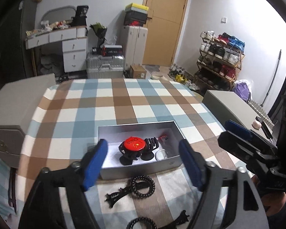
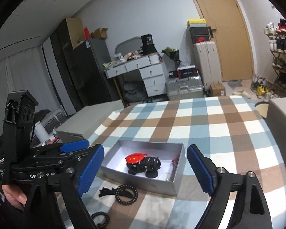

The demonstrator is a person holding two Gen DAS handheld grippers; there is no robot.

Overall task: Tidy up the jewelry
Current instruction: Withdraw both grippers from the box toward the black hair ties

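Observation:
An open grey box (image 1: 139, 168) (image 2: 143, 183) sits on the checked cloth. It holds a red round badge (image 1: 134, 144) (image 2: 135, 157), a black hair claw (image 1: 152, 142) (image 2: 150, 164), a small red piece (image 1: 163, 138) and a clear ring (image 1: 161, 154). In front of the box lie a black beaded bracelet (image 1: 141, 195) (image 2: 125, 205) and a black hair clip (image 1: 116, 195) (image 2: 106, 191). A second bracelet (image 1: 141, 223) (image 2: 101, 217) and clip (image 1: 181, 218) lie nearer. My left gripper (image 1: 142, 144) and right gripper (image 2: 145, 150) hover above the box's near side, both open and empty.
The checked tablecloth (image 1: 124, 105) covers the table. Grey cabinets stand at the left (image 1: 18, 103) and right (image 1: 229, 99). Beyond are a white desk (image 1: 66, 43), suitcases (image 1: 104, 66), a shoe rack (image 1: 219, 61) and a wooden door (image 1: 166, 19). A hand (image 2: 13, 194) holds the left tool.

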